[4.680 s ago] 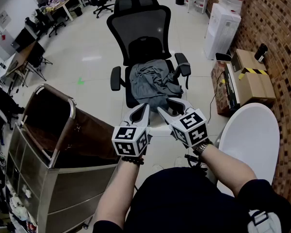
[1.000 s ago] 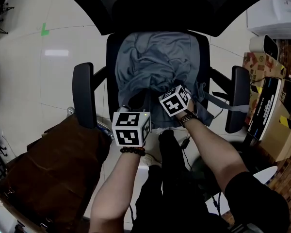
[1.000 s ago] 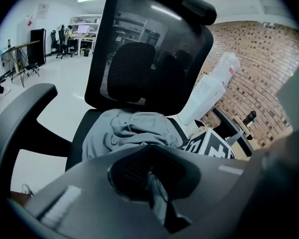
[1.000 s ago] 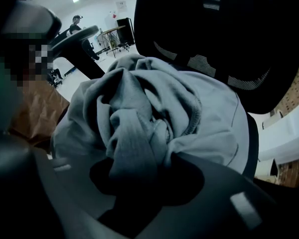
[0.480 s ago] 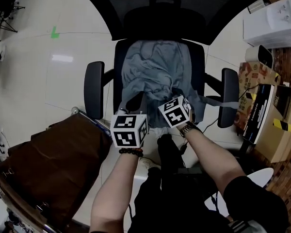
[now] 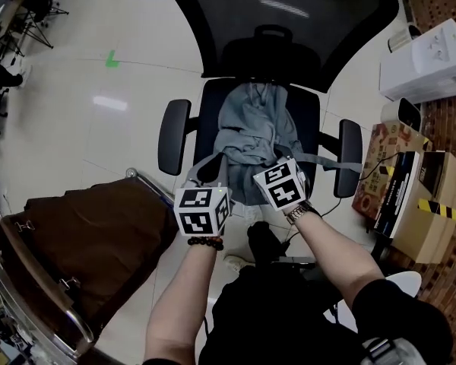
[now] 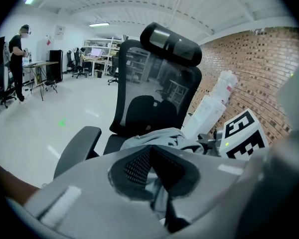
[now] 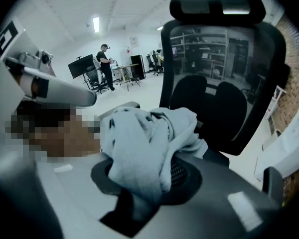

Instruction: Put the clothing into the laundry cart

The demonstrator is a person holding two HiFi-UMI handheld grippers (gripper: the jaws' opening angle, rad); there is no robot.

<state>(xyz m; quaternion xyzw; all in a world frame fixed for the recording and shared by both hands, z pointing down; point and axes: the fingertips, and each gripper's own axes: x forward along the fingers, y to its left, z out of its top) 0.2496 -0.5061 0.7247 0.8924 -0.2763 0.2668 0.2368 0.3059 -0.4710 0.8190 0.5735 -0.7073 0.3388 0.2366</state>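
A grey garment (image 6: 254, 124) lies bunched on the seat of a black office chair (image 6: 173, 135). My left gripper (image 6: 213, 167) is at the seat's front left edge; its jaws meet on a fold of the garment (image 7: 159, 136) in the left gripper view, where the gripper (image 7: 151, 149) is shut. My right gripper (image 6: 273, 162) is at the front right, and in the right gripper view it (image 8: 154, 158) is shut on a thick wad of the garment (image 8: 139, 138). The laundry cart (image 6: 30, 272), with a brown liner (image 6: 91, 234), stands at my left.
The chair's mesh backrest (image 6: 289, 21) rises behind the seat. Cardboard boxes (image 6: 410, 196) and a white appliance (image 6: 433, 52) stand by the brick wall on the right. A person (image 7: 17, 59) stands far off among desks.
Both grippers have drawn back toward the seat's front edge with the garment, which now lies gathered narrower. The chair sits farther off in view and more of the cart shows.
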